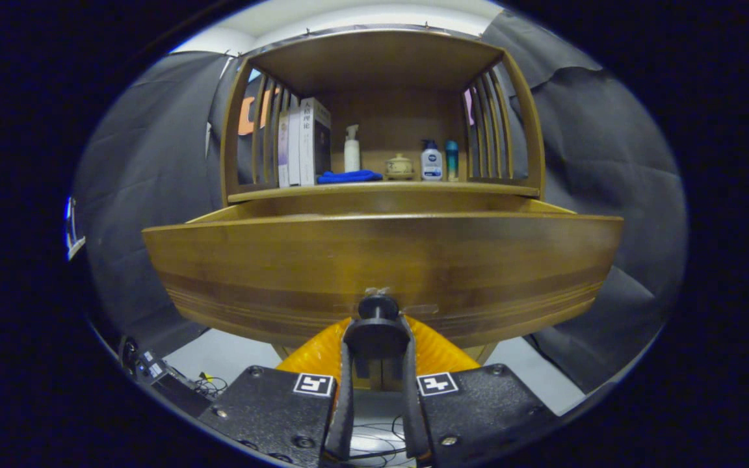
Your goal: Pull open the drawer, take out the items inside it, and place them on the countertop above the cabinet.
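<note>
At the front of the wooden cabinet [381,117], gripping the dark round knob [378,307] of the drawer [381,260] with the gripper [378,338], both fingers pressing on the knob from either side, jaws narrow around it. Standing pulled out from the cabinet body, the drawer front spanning wide just beyond the fingers, its side walls reaching back to the cabinet under the countertop [381,190]. Hiding its inside behind the tall front panel, so contents impossible to tell.

On the countertop above, lining up along the back of the open shelf: several upright books [306,143] at one end, beside the slatted side; a white spray bottle [352,149] next to them; a blue cloth [350,176] lying flat in front of the books and the spray bottle; a small lidded ceramic pot [399,167] near the middle; a white pump bottle [431,161] and a slim teal bottle [452,160] standing just beside each other towards the other slatted side.

Below the drawer, showing something ribbed and orange-yellow [436,351] just behind the fingers, and loose cables [209,385] lying on the pale floor [231,354].
</note>
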### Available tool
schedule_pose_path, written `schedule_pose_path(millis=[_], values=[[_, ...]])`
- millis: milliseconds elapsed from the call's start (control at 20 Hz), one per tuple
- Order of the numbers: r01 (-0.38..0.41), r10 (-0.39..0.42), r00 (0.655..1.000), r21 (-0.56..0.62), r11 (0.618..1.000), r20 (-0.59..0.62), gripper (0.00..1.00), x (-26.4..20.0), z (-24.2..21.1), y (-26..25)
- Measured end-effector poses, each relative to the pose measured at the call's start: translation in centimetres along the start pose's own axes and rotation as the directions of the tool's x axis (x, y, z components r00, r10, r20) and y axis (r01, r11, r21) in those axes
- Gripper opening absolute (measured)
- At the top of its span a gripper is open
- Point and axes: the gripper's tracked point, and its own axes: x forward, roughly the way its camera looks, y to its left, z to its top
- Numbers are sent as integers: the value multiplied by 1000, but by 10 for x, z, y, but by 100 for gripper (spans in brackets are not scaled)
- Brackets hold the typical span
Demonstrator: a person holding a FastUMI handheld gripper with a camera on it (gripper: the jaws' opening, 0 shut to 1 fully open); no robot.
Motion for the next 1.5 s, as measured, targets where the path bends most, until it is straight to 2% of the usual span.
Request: schedule_pose_path(millis=[300, 400, 600, 800, 1000, 1250, 1400, 1500], values=[[25, -25, 1000, -42, 999, 8, 34, -9, -5, 1], [16, -16, 1000, -33, 999, 4, 46, -13, -3, -1], [21, -21, 1000, 0, 1000, 18, 99, -38, 11, -13], [-36, 36, 998, 13, 999, 59, 100, -60, 53, -11], [-38, 37, 992, 2, 999, 117, 100, -56, 117, -15], [-44, 43, 990, 2, 999, 136, 100, -18, 199, -11], [-50, 50, 996, -3, 999, 74, 100, 18, 225, -4], [-27, 27, 999, -16, 1000, 35, 100, 43, 238, -2]])
